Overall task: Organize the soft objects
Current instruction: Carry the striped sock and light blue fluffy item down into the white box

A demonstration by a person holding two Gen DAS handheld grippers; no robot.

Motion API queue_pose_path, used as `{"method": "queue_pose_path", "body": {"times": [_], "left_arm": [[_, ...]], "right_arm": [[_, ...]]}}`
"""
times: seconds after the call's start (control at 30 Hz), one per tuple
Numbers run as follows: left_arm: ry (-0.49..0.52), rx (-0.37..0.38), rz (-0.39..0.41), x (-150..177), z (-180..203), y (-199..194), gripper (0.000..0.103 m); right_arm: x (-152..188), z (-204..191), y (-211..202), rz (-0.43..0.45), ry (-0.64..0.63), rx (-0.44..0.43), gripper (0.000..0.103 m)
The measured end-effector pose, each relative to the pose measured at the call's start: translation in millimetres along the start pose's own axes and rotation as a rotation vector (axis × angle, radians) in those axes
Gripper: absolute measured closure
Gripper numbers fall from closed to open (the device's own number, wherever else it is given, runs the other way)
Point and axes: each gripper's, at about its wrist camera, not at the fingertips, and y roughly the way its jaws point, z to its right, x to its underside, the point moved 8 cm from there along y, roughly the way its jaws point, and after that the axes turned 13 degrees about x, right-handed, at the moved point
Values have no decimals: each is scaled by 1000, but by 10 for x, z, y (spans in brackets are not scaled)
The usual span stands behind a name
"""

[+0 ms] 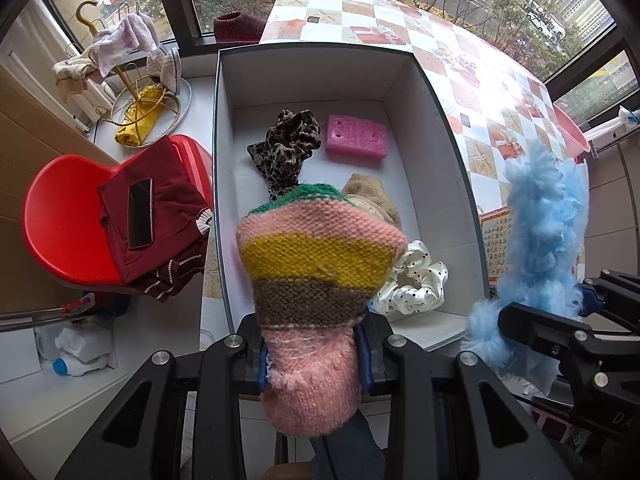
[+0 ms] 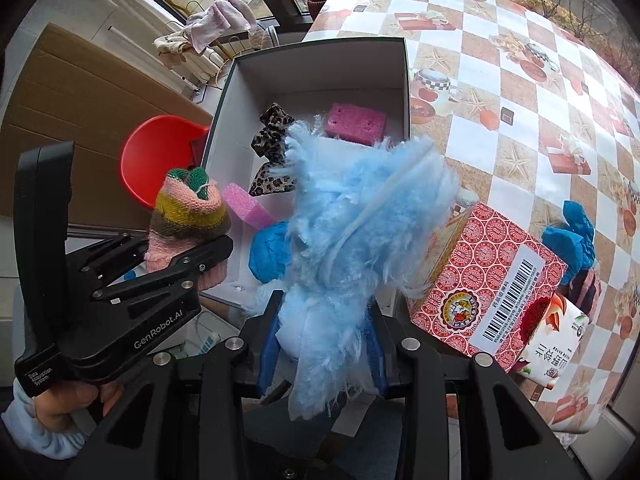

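My left gripper [image 1: 314, 360] is shut on a striped knitted sock [image 1: 316, 264] in pink, yellow, brown and green, held over the near end of a white box [image 1: 436, 120]. My right gripper [image 2: 322, 344] is shut on a fluffy light blue duster cloth [image 2: 360, 208], held just right of the box's near edge; it shows in the left wrist view [image 1: 548, 216]. In the box lie a leopard-print scrunchie [image 1: 286, 148], a pink sponge [image 1: 357, 141], a tan fuzzy piece [image 1: 370, 192], a white dotted scrunchie [image 1: 416, 284], a second pink sponge [image 2: 246, 204] and a blue soft lump [image 2: 268, 254].
The box stands at the left edge of a table with a checked cloth [image 2: 520, 80]. A red patterned carton [image 2: 488, 280] and a tissue pack [image 2: 556, 340] lie to the right, with blue cloth [image 2: 572, 236] behind. A red chair [image 1: 60, 220] with clothes and a phone [image 1: 140, 212] stands left.
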Motion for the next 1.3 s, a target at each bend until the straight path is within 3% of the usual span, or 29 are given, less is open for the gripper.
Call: {"method": "queue_pose_path", "body": {"times": [0.73,1.3], "left_arm": [[-19,-4,-10,-38,-71,26,68],[-7,-44,3,-450,-125,112,67]], "right_arm": [[-192,-69,39,9,-22,9,64],[-498,-20,123,9,-8,2,64]]}}
